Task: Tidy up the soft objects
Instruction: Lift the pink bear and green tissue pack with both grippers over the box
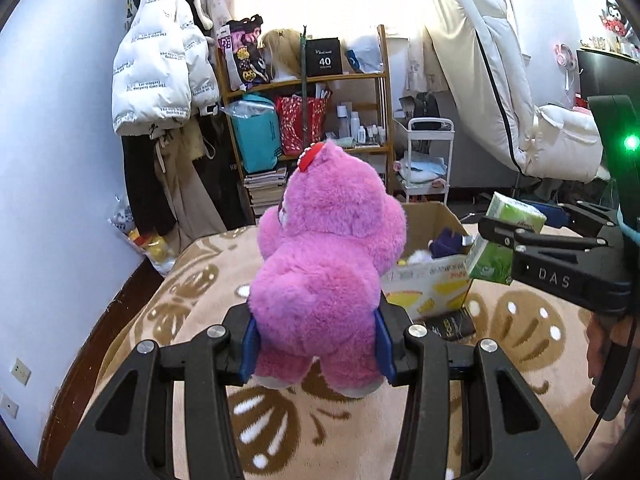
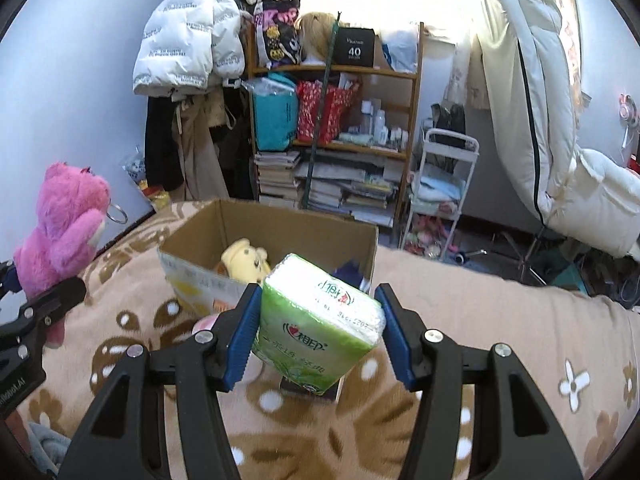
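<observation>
My left gripper (image 1: 316, 344) is shut on a pink plush bear (image 1: 324, 264) and holds it upright above the patterned blanket; the bear also shows in the right wrist view (image 2: 64, 220). My right gripper (image 2: 316, 328) is shut on a green tissue pack (image 2: 316, 320), held just in front of an open cardboard box (image 2: 276, 228). The box holds a yellow plush (image 2: 244, 260) and a purple soft thing (image 1: 448, 240). In the left wrist view the right gripper (image 1: 500, 248) holds the tissue pack (image 1: 508, 236) at the box's (image 1: 424, 276) right side.
A beige blanket with brown flower pattern (image 2: 500, 340) covers the bed. A small dark box (image 1: 452, 324) lies by the cardboard box. A wooden shelf (image 2: 340, 120), hanging coats (image 2: 188, 36), a white cart (image 2: 440, 188) and a white chair (image 2: 560, 140) stand behind.
</observation>
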The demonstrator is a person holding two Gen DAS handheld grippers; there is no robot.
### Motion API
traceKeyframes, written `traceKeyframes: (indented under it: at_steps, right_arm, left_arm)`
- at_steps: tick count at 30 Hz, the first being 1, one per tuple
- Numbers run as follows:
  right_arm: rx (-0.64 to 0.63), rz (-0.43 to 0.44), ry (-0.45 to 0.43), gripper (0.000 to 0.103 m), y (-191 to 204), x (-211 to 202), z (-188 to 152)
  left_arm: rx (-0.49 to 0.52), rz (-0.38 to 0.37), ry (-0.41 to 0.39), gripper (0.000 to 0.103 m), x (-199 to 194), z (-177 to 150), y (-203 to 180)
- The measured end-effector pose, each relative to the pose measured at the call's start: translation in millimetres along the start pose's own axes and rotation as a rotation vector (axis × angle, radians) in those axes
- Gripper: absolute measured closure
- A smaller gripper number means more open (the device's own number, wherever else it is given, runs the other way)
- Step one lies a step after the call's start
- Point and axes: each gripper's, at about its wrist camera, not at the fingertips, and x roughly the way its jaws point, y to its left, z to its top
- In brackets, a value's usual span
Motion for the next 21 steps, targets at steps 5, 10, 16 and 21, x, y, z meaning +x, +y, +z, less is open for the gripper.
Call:
traceKeyframes:
  at_steps: [5, 10, 16, 21]
  right_arm:
    - [-0.008, 0.012, -0.034, 0.042, -5.1, 10.4, 13.1]
    - [0.008, 0.041, -0.054, 0.042, -10.8, 25.9, 20.7]
    - [0.052, 0.067, -0.050, 0.042, -18.9, 48.6, 23.4]
    - [0.060, 0.076, -0.036, 0.042, -23.4, 69.2, 22.4]
  left_arm:
    - [-0.003, 0.021, -0.014, 0.057, 13.8, 14.8, 3.0]
    - [0.012, 0.020, -0.011, 0.057, 37.7, 27.2, 4.0]
    - [0.063, 0.015, -0.022, 0.057, 67.8, 40.7, -0.8]
    - [0.049, -0.007, -0.001, 0.057, 98.0, 48.3, 1.5]
